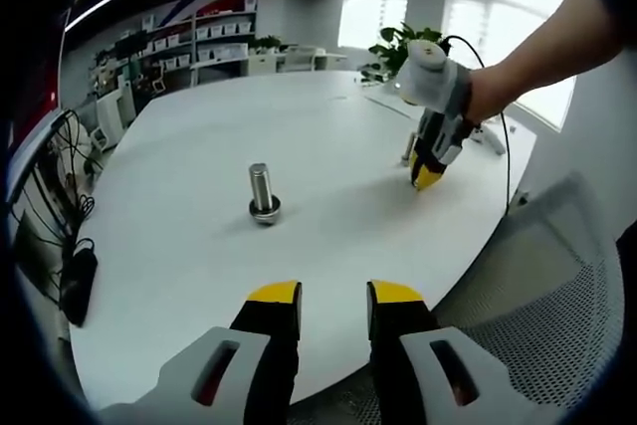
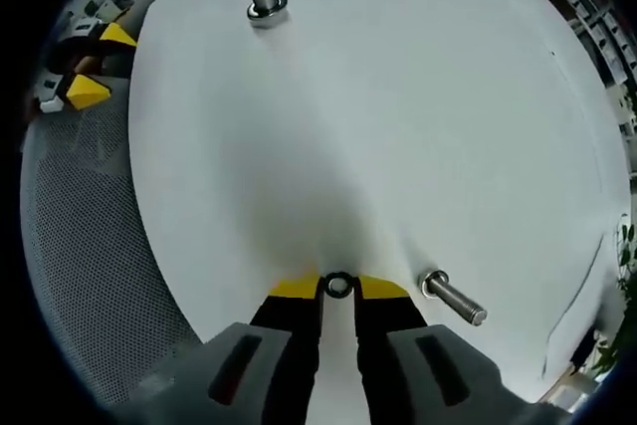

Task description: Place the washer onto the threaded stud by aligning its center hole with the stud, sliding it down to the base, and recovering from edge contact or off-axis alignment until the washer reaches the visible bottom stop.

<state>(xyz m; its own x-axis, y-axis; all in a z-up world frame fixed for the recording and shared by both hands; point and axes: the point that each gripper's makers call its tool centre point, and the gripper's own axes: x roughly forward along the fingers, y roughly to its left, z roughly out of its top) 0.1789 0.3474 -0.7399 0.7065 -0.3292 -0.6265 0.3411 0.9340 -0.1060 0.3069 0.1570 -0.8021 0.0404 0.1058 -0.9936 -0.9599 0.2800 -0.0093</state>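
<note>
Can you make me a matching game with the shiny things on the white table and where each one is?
Things:
1. small dark metal ring washer
2. upright silver threaded stud
3. silver metal bolt
4. mesh office chair

Places or states:
A. lying on its side on the white round table
B. at the tips of the right tongs
C. beside the table's edge
D. standing on its base in the middle of the table

Pairs: 1-B, 2-D, 3-A, 4-C
</note>
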